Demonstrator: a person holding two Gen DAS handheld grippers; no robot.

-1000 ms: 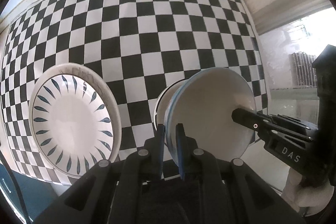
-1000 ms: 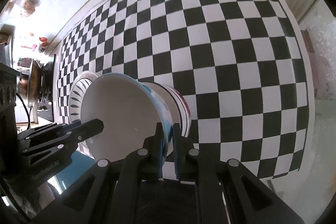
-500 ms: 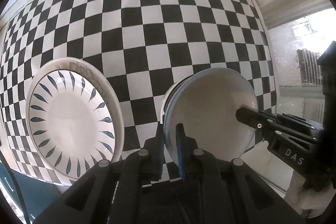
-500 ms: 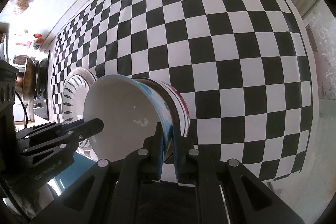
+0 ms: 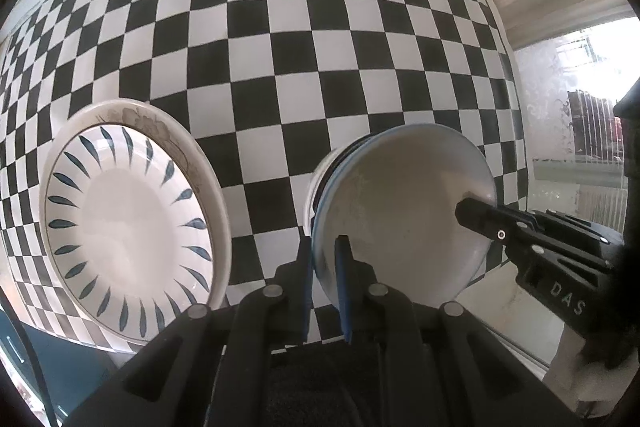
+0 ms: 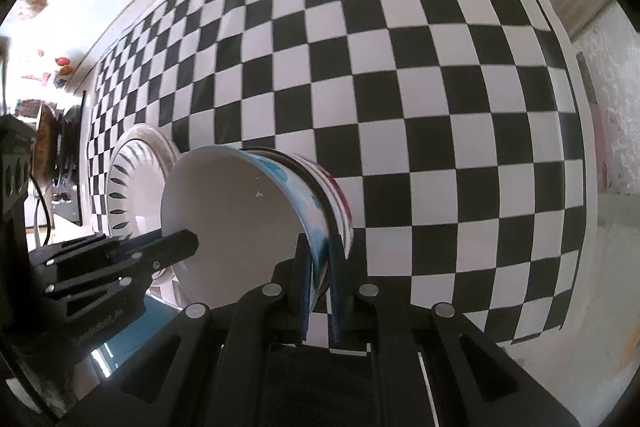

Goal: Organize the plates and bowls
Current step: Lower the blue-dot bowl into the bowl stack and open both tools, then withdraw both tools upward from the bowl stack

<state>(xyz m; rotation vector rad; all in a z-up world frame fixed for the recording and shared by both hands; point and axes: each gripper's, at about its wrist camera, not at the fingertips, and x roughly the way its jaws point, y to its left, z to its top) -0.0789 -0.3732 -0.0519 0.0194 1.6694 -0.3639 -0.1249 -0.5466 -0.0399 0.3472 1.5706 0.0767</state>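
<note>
A white bowl with a blue pattern [image 5: 404,211] [image 6: 240,211] sits nested on a second bowl with red marks [image 6: 340,203] on the checkered cloth. My left gripper [image 5: 323,247] is shut on its near rim. My right gripper [image 6: 318,247] is shut on the opposite rim, and each gripper shows in the other's view. A white plate with blue leaf marks [image 5: 124,223] [image 6: 136,187] lies stacked on a larger floral-rimmed plate [image 5: 160,119] to the left of the bowls.
The black-and-white checkered cloth [image 5: 320,47] covers the table. Its right edge meets a pale wall and a window area [image 5: 580,87]. A dark teal surface [image 5: 52,359] lies beyond the cloth's near left edge. Kitchen clutter [image 6: 44,131] stands at the far left.
The blue-patterned bowl has come down with both grippers and now sits lower, nested closer onto the bowl beneath. Both grippers keep their hold on its rim.
</note>
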